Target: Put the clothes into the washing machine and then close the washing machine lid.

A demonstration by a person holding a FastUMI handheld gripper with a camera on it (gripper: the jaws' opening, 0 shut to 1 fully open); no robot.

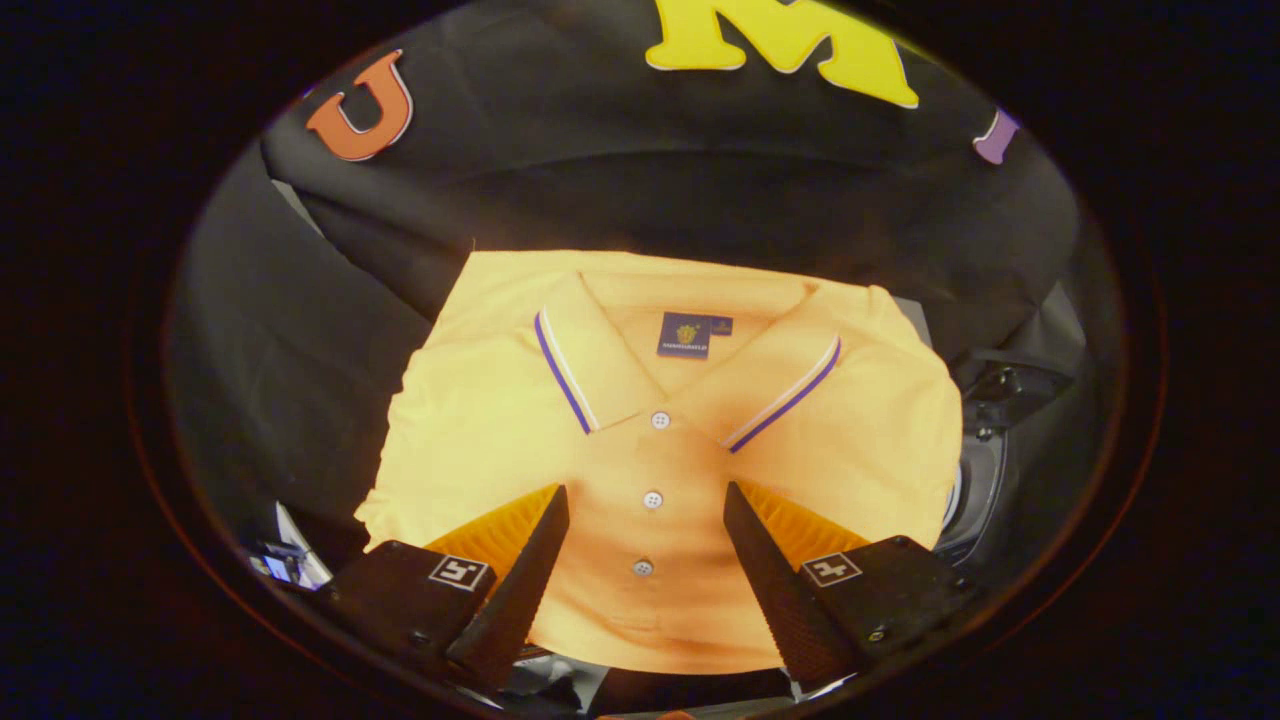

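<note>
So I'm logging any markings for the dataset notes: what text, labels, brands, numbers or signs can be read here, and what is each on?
Neck label inside the collar of the yellow polo shirt: an emblem and a line of print, too small and blurred to read.
Square markers on the open gripper, one on each finger mount: black-and-white coded patterns, not words.
Nothing else readable on the task's things.

One folded yellow polo shirt (660,440), three placket buttons (652,499) at its 6 o'clock, one gripper (645,560), two fingers spread apart.
</note>
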